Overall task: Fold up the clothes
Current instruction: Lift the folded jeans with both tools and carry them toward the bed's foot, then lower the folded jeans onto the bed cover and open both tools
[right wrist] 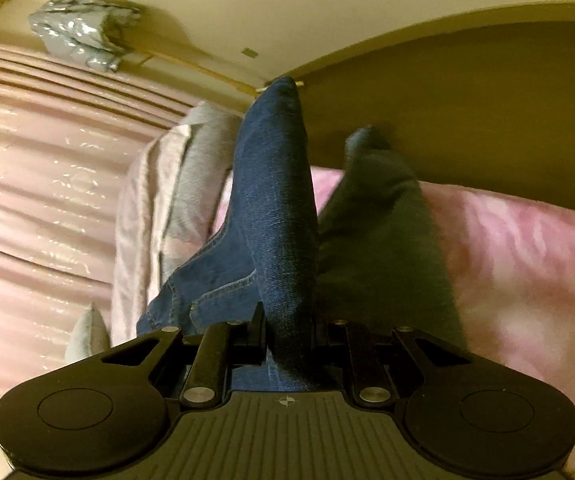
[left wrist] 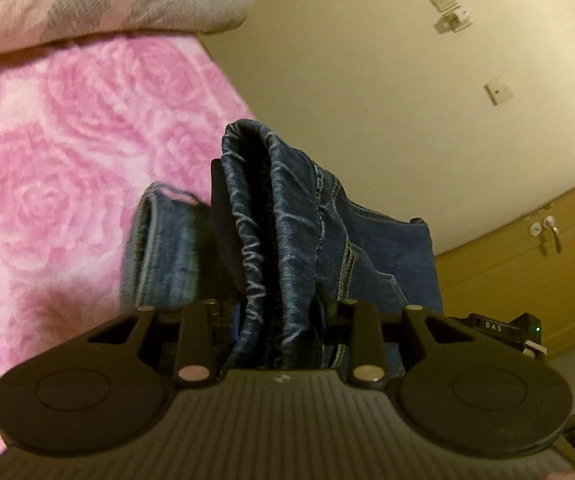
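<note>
Our left gripper [left wrist: 275, 264] and right gripper [right wrist: 287, 280] both pinch bunched jeans [left wrist: 287, 220] above the pink blanket [left wrist: 67, 160]; folding unfinished.

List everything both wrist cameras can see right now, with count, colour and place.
jeans: one, dark blue denim, bunched between both grippers, lifted over the bed
blanket: one, pink rose pattern, covering the bed
folded bedding: one stack, pink and grey, at the bed's far end
curtain: one, pale pink, shiny, left in right wrist view
wall plates: two, cream, on the wall
door handle: one, metal, on the wooden door
left gripper: black, shut on the elastic waistband
right gripper: black, shut on a denim fold
</note>
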A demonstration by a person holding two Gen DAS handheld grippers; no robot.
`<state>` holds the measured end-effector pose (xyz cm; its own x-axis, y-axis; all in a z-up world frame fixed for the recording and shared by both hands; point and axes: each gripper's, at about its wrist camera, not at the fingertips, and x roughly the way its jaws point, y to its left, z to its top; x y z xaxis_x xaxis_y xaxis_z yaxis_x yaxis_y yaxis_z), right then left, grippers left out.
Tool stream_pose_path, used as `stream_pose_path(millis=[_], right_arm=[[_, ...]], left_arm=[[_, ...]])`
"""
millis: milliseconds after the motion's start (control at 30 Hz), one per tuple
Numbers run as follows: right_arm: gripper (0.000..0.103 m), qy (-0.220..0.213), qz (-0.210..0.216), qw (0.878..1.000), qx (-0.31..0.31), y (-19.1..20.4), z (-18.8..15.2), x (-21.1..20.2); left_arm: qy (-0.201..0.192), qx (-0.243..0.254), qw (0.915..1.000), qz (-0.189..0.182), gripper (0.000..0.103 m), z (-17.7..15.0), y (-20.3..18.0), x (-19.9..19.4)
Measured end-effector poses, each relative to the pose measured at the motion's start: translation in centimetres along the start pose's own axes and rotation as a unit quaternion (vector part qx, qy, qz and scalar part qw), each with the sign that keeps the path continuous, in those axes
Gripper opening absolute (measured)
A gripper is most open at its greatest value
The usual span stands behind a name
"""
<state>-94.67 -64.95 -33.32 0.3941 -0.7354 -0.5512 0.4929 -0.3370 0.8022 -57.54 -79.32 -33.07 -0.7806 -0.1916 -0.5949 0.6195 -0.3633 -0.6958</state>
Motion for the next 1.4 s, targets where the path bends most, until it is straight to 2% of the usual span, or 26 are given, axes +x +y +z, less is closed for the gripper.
stream_pose_path(millis=[67, 100, 133, 167, 300, 367, 433, 467, 533, 633, 700, 733, 800, 867, 900, 967, 1100, 1200, 1300, 1400], right_arm=[[0.035, -0.013, -0.034, 0.999, -0.012, -0.6, 0.0, 0.5], [0.058, -0.028, -0.067, 0.997, -0.028, -0.6, 0.0, 0.6], [0.07, -0.047, -0.105, 0.992, -0.048, -0.5, -0.1, 0.7], [0.075, -0.058, -0.122, 0.988, -0.068, -0.2, -0.2, 0.5], [0.075, -0.091, -0.155, 0.974, -0.139, 1.2, -1.5, -1.8], [0.075, -0.104, -0.169, 0.964, -0.178, 2.0, -3.0, -3.3], [0.074, -0.113, -0.184, 0.953, -0.213, 2.9, -5.0, -4.7], [0.07, -0.113, -0.188, 0.949, -0.226, 3.2, -6.0, -5.0], [0.046, -0.11, -0.19, 0.945, -0.242, 3.9, -8.2, -5.2], [0.038, -0.11, -0.19, 0.94, -0.26, 4.8, -10.8, -4.3], [0.037, -0.111, -0.195, 0.932, -0.283, 5.1, -12.2, -3.1], [0.037, -0.107, -0.202, 0.927, -0.297, 5.0, -12.8, -2.3], [0.037, -0.097, -0.218, 0.914, -0.327, 4.6, -13.6, -0.5], [0.037, -0.09, -0.234, 0.898, -0.362, 3.7, -14.2, 1.1], [0.037, -0.086, -0.242, 0.889, -0.379, 3.2, -14.6, 1.9], [0.037, -0.075, -0.247, 0.882, -0.394, 3.0, -14.5, 2.2], [0.038, -0.037, -0.253, 0.886, -0.388, 3.7, -13.3, 1.9], [0.038, -0.017, -0.252, 0.888, -0.384, 4.8, -12.5, 1.1], [0.038, -0.062, -0.227, 0.893, -0.383, 6.1, -10.7, -0.4], [0.038, -0.102, -0.219, 0.893, -0.379, 7.1, -7.8, 0.2]], left_arm=[[-0.011, 0.012, 0.9995, 0.027, 0.033, -0.2, -0.3, -0.9], [-0.017, 0.018, 0.9989, 0.04, 0.036, -0.3, -0.4, -1.3], [-0.022, 0.024, 0.998, 0.054, 0.037, -0.4, -0.5, -1.7], [-0.028, 0.03, 0.9969, 0.067, 0.038, -0.5, -0.7, -2.1], [-0.049, 0.053, 0.99, 0.121, 0.042, -1.0, -1.2, -3.9], [-0.06, 0.065, 0.9851, 0.147, 0.04, -1.2, -1.5, -4.7], [-0.071, 0.076, 0.9792, 0.174, 0.018, -1.4, -1.8, -5.6], [-0.066, 0.102, 0.9758, 0.182, 0.001, -1.9, -2.8, -6.0], [-0.065, 0.17, 0.9644, 0.192, 0.0, -3.6, -5.6, -6.0], [-0.061, 0.274, 0.9395, 0.197, 0.0, -6.5, -9.1, -5.1], [-0.034, 0.314, 0.9261, 0.205, 0.0, -8.3, -9.5, -3.2], [-0.021, 0.318, 0.9212, 0.223, 0.0, -8.9, -8.9, -2.0], [-0.019, 0.31, 0.919, 0.243, 0.0, -9.5, -6.9, -0.3], [-0.039, 0.281, 0.9282, 0.241, 0.0, -9.6, -5.3, 0.5], [-0.044, 0.279, 0.9279, 0.243, 0.0, -9.5, -4.9, 1.1], [-0.048, 0.276, 0.9275, 0.247, 0.0, -9.4, -4.6, 1.6], [-0.052, 0.277, 0.9261, 0.252, 0.0, -9.2, -4.6, 1.7], [-0.033, 0.288, 0.9246, 0.247, 0.0, -8.8, -6.1, 0.2], [-0.045, 0.295, 0.9252, 0.235, 0.0, -6.8, -7.7, -1.7], [-0.067, 0.274, 0.9354, 0.213, 0.0, -3.9, -8.8, -1.8]])
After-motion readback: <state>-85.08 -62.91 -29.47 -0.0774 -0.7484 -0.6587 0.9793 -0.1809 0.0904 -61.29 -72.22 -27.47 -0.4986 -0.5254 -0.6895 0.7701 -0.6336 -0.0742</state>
